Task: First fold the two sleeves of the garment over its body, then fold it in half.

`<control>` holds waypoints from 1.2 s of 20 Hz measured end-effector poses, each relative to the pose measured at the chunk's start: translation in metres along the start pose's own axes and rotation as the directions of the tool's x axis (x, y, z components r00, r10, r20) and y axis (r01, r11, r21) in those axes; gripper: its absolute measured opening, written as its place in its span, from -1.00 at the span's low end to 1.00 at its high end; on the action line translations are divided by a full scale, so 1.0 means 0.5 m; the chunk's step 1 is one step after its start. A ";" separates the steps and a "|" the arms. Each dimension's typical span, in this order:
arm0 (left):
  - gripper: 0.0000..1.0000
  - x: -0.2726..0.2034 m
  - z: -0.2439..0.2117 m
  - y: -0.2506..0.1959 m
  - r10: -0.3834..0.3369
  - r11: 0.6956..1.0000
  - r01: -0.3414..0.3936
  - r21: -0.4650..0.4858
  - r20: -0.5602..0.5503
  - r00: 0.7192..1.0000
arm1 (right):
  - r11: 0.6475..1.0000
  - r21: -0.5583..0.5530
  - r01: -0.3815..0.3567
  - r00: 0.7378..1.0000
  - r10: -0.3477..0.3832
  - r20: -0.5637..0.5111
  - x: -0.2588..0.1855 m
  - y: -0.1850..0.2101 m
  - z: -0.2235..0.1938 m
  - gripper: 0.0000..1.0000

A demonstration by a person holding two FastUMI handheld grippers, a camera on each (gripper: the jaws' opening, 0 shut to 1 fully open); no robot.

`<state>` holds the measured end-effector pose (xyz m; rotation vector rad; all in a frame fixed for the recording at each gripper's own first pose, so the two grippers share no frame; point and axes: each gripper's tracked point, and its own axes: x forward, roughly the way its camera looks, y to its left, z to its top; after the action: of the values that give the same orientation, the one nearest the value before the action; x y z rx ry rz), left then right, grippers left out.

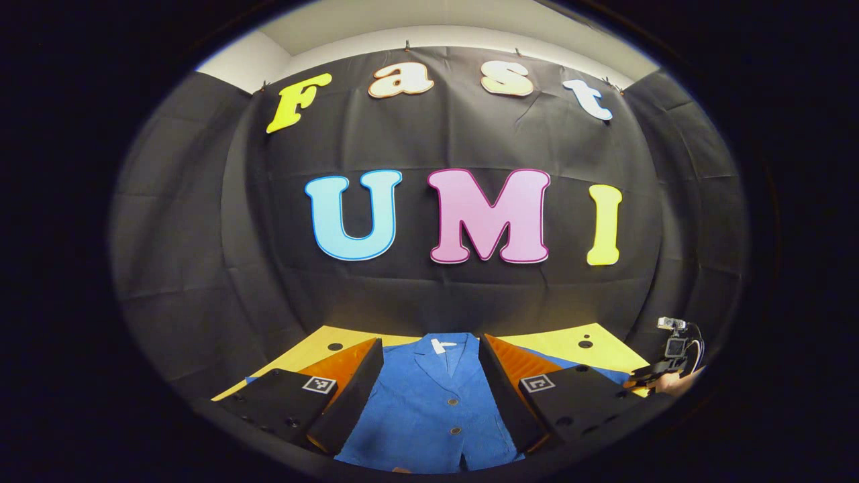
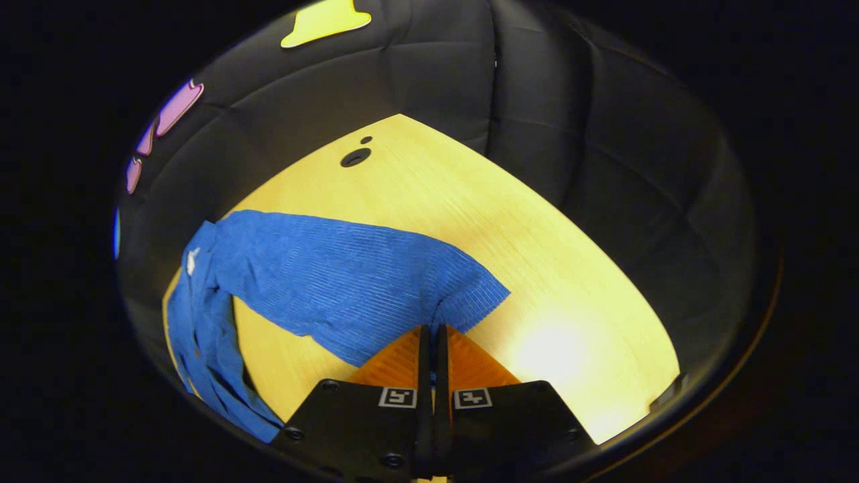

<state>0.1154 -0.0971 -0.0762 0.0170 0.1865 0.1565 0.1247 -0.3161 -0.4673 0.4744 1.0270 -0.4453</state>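
Observation:
A blue button-up jacket [image 1: 429, 409] lies flat on the yellow table [image 1: 557, 342], collar toward the far wall. My left gripper [image 1: 430, 340] stands open over its front, one finger on each side of the button row, holding nothing. In the right gripper view one sleeve [image 2: 349, 275] stretches out from the jacket's body [image 2: 201, 335] across the table. My right gripper [image 2: 433, 330] is shut on that sleeve's edge close to the cuff [image 2: 476, 295]. The right gripper [image 1: 661, 369] and the hand holding it also appear far right in the left gripper view.
The table [image 2: 537, 235] has bare yellow surface to the right of the sleeve and a dark round hole [image 2: 354, 157] near its far corner. Black cloth walls close in the table on the back and sides.

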 end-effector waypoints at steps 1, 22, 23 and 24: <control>0.63 -0.003 -0.004 0.006 0.007 1.000 -0.008 -0.004 -0.007 1.000 | 1.000 0.005 -0.019 1.000 0.019 -0.002 0.003 0.003 0.001 -0.89; 0.64 -0.014 -0.083 0.151 0.131 0.986 -0.137 -0.095 -0.072 0.989 | 0.787 -0.372 -0.493 0.827 0.557 0.083 -0.231 0.774 0.056 -0.92; 0.64 -0.013 -0.093 0.169 0.143 0.983 -0.151 -0.108 -0.079 0.987 | 0.764 -0.385 -0.518 0.812 0.580 0.059 -0.231 0.826 0.025 -0.92; 0.64 -0.011 -0.105 0.188 0.152 0.979 -0.162 -0.120 -0.086 0.985 | 0.742 -0.401 -0.538 0.800 0.599 0.036 -0.232 0.875 -0.006 -0.91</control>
<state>0.0860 -0.0051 -0.1241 -0.1014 0.2516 0.3272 0.3153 0.0563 -0.2940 0.3771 0.7280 0.2668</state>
